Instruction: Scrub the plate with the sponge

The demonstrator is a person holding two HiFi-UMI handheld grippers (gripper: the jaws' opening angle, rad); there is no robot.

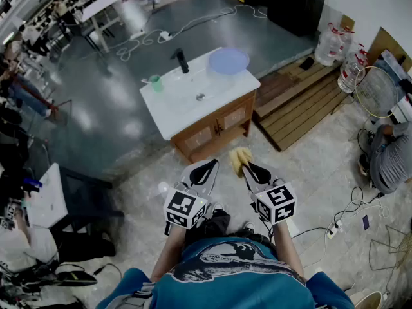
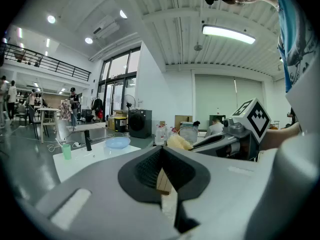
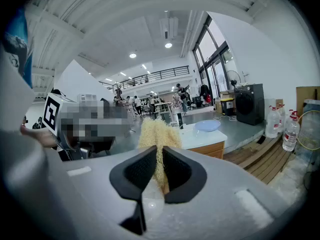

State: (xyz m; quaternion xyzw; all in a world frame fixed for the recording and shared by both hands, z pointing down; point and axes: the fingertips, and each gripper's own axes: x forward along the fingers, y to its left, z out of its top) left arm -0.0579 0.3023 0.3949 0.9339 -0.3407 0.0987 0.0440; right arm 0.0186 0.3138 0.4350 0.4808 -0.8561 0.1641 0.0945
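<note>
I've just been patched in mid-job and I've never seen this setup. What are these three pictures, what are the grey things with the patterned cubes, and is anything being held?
There is no robot here. A person holds a two-jaw gripper in each hand, and the cubes are part of the grippers. The top-down picture comes from a camera on the person's head. The other two come from cameras riding on each gripper, looking along its jaws. The left gripper is shut and empty. The right gripper is shut on a yellow sponge. Ahead, apart from both grippers, stands a white sink counter with a pale blue plate, a black tap and a green cup. Scrubbing has not yet begun.
</note>
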